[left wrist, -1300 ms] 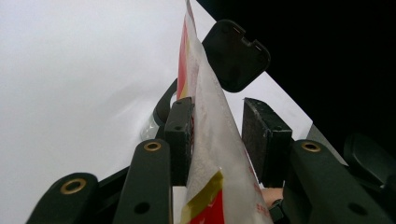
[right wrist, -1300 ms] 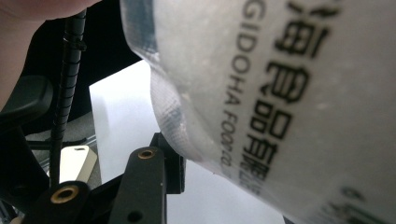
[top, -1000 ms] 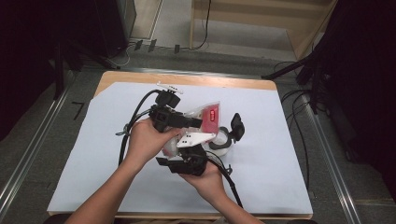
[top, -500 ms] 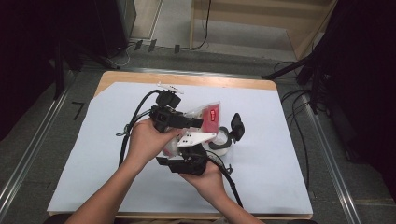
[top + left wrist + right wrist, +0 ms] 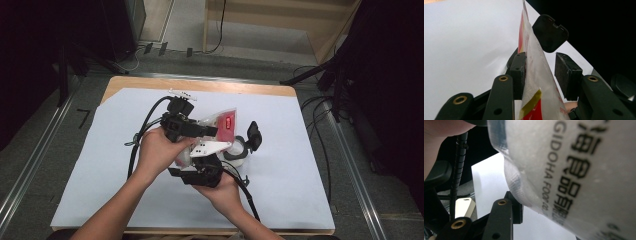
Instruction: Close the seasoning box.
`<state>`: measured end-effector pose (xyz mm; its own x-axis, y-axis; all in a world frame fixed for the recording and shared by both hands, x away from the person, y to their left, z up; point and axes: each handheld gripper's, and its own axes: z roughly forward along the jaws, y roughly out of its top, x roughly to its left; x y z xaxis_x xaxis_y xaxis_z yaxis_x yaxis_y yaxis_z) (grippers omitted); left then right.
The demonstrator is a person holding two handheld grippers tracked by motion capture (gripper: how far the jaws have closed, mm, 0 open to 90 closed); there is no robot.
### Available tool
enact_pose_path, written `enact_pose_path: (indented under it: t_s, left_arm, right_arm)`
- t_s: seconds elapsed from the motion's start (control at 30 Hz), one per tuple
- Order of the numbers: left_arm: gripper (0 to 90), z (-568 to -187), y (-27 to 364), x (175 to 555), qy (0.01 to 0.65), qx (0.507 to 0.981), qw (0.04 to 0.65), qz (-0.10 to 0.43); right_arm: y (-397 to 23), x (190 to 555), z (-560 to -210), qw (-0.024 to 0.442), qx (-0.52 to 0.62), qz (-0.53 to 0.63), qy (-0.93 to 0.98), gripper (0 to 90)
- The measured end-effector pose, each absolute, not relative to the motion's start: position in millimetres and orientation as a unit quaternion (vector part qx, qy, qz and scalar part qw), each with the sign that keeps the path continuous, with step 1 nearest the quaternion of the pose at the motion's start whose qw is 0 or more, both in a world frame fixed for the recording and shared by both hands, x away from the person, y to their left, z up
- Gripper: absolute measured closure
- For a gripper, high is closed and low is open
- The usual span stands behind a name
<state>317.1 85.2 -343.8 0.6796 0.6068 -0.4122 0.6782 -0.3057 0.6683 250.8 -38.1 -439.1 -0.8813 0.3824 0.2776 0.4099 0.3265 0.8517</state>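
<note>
The left gripper (image 5: 544, 75) has its jaws around the top edge of a food pouch (image 5: 536, 82); one pad (image 5: 520, 72) touches the film, the other stands apart. The right gripper (image 5: 202, 175) meets the pouch's lower part; its grip cannot be determined. The pouch is held above the white sheet (image 5: 100, 165).

The clear plastic food pouch with red print (image 5: 223, 124) sits mid-table on the white paper sheet (image 5: 310, 165), between both grippers, a dark cap (image 5: 254, 135) just right.

The packet (image 5: 534, 82) is frosted, slightly glossy plastic film with red printing. Each tool (image 5: 544, 72) is matt black plastic. The bench (image 5: 120, 82) is wood under smooth white paper (image 5: 300, 170).
</note>
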Motion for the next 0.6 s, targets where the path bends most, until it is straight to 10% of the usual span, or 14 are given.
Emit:
enact_pose_path:
  t_s: [0.6]
  left_arm:
    - [62.6,-343.8,84.3,317.3,0.398,0.807,0.436,-0.037]
  right_arm:
    - [-38.8,251.4,-439.1,0.005,-0.242,-0.526,-0.815,63.1]
